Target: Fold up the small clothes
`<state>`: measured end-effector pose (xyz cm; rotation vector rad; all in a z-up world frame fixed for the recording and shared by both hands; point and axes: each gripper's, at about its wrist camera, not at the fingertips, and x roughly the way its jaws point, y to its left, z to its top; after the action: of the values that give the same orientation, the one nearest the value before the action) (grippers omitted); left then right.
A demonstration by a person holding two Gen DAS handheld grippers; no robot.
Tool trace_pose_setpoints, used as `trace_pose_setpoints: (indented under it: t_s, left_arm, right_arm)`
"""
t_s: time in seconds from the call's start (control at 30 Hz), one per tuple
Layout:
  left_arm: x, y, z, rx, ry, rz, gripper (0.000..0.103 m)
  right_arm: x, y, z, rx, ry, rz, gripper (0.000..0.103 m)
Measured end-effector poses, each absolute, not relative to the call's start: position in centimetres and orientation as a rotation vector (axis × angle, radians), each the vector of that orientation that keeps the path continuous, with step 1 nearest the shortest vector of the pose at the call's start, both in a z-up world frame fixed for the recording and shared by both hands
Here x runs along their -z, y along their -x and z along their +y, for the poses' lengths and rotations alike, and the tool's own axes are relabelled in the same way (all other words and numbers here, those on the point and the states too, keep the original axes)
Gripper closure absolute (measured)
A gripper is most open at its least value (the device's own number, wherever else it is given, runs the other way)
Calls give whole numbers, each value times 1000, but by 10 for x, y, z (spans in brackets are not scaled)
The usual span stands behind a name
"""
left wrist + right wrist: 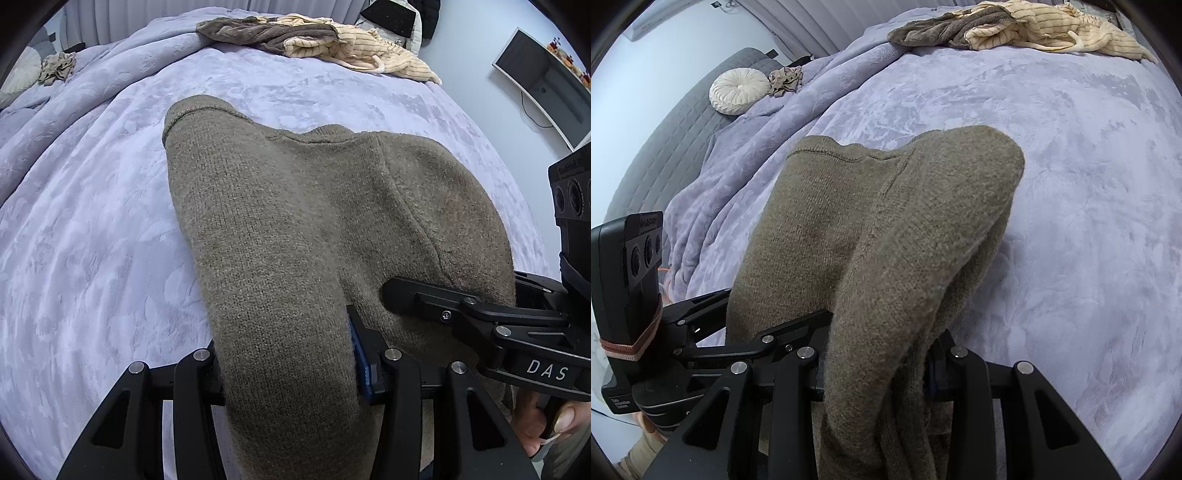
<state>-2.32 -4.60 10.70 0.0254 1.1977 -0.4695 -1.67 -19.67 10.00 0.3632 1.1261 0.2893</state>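
**Both claws pinch one olive knit over the bed**

Nearest, the left claw [291, 369] and right claw [875, 369] each clamp the olive knit garment [295, 221], which drapes forward onto the lavender blanket [92, 240] of the bed. Broad bare blanket lies either side. Farther off sits a heap of striped cream and brown clothes [314, 40]. Only the right view shows the round white cushion [738, 90]; only the left, the monitor [543, 81].

The left gripper [291, 373] and right gripper [875, 369] are held side by side, each clamped on thick knit fabric, fingers pointed forward and level.
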Motion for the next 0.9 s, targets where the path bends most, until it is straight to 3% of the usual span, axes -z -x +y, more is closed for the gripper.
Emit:
trace_pose_setpoints:
  t_s: [0.57, 0.9]
  left_arm:
    - [-125, 47, -33, 468, -31, 1145, 53]
    - [-119, 60, -26, 441, -74, 1168, 53]
  right_arm:
    - [-128, 38, -178, -312, -282, 1097, 67]
    - [-114, 48, -167, -323, -295, 1093, 67]
